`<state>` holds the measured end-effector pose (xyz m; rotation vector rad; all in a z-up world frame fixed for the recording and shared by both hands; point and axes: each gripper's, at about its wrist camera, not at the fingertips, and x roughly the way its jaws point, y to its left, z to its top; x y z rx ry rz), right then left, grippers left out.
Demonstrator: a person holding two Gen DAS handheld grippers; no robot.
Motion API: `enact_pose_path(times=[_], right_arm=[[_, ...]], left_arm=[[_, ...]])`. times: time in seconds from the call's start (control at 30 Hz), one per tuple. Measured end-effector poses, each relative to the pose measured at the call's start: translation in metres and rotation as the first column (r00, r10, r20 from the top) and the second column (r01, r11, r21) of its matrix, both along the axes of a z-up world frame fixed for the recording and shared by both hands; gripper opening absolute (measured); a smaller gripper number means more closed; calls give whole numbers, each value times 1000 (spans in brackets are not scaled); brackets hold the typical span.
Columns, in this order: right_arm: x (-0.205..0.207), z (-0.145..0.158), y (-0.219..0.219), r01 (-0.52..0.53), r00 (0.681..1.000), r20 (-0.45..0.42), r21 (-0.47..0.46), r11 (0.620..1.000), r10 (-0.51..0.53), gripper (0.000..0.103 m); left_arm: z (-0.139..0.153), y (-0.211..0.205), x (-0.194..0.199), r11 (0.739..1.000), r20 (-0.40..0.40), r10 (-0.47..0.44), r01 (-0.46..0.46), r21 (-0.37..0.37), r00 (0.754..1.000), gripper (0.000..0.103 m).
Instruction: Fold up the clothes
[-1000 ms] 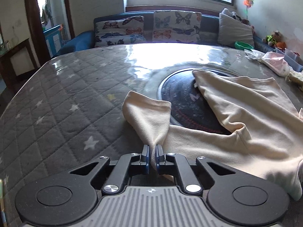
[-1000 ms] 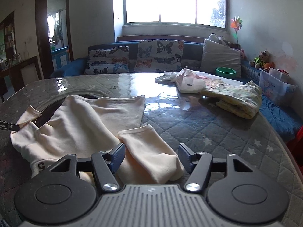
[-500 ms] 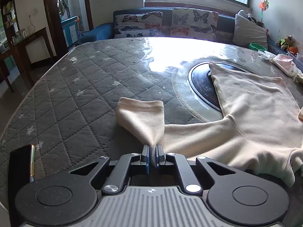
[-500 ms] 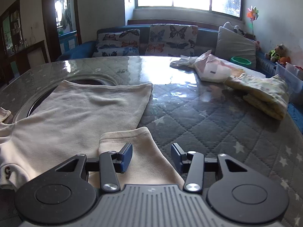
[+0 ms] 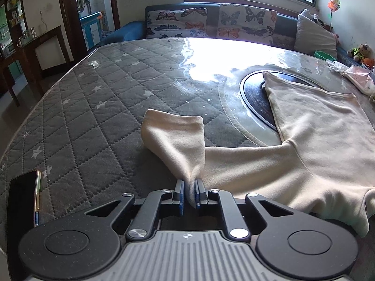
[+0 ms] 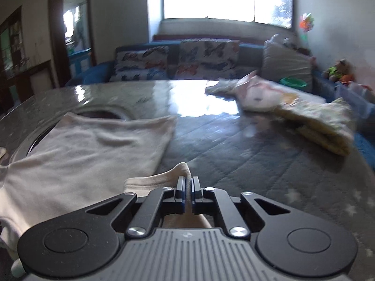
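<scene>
A cream long-sleeved top (image 5: pixel 323 140) lies spread on the grey quilted table (image 5: pixel 93 121), its body partly over a dark round inset (image 5: pixel 255 98). My left gripper (image 5: pixel 189 193) is shut on the left sleeve (image 5: pixel 178 138), whose cuff points away across the quilt. In the right wrist view the same top (image 6: pixel 82 149) lies to the left, and my right gripper (image 6: pixel 187 192) is shut on the right sleeve (image 6: pixel 164 178), a fold of cloth pinched upright between its fingers. That view is blurred.
A dark phone (image 5: pixel 23 196) lies at the table's near left edge. Folded and loose clothes (image 6: pixel 323 121) sit at the table's far right. A sofa with butterfly cushions (image 5: pixel 211 23) runs behind the table, with a doorway (image 5: pixel 89 11) at the left.
My right gripper has gone from open around the right sleeve to shut on it. The left gripper has pulled its sleeve back and left, drawing the top flatter.
</scene>
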<state>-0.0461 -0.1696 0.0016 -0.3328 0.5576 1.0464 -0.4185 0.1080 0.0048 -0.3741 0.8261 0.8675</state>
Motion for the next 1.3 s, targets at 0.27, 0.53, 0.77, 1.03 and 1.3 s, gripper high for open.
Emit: enact_pose_path(times=[0.27,0.53,0.77,1.03,1.3], right_arm=[[19,14,-85,288,954,66,74,955,-293,4],[34,-12,-154,502,865,-16,13,865,-502,8],[28,10,-137,372,927,-75,79,925,-367,26],[35,-9,-69,268,945,-198,14,963,-260,31],[30,-18,-68,286,949,-123,-41,957,-289,15]], left_arm=[[0,9,-6,1000,-5,-6,6,4,1000,16],[4,17,-11,1000,-29,-9,10,23,1000,32],[18,16,-17,998,-24,-31,33,60,999,46],[30,14,-31,995,-32,-43,45,87,999,54],[53,-15,-11,955,62,-284,276,105,957,59]])
